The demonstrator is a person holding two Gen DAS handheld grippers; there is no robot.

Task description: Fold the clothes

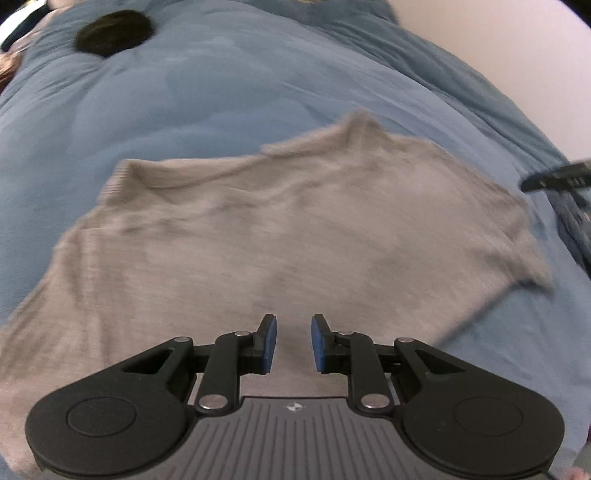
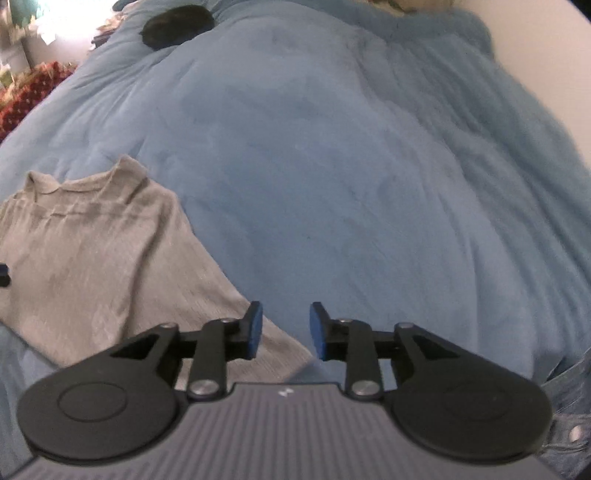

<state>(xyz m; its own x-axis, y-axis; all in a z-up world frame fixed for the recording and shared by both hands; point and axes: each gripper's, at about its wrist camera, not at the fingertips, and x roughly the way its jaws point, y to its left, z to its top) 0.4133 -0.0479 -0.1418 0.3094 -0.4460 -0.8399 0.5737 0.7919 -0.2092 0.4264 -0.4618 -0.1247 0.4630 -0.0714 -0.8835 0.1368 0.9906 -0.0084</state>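
A grey knit shirt (image 1: 280, 229) lies spread on a blue bed cover (image 1: 221, 85), collar toward the far side. My left gripper (image 1: 293, 341) is open and empty, hovering over the shirt's near part. In the right wrist view the shirt (image 2: 92, 258) lies at the left. My right gripper (image 2: 284, 330) is open and empty, above the shirt's right edge and the bed cover (image 2: 369, 184). The tip of the right gripper shows at the right edge of the left wrist view (image 1: 554, 177).
A dark round object (image 1: 114, 33) rests on the far part of the bed; it also shows in the right wrist view (image 2: 177, 24). Denim cloth (image 2: 569, 406) lies at the near right. A red patterned fabric (image 2: 29, 92) sits past the bed's left side.
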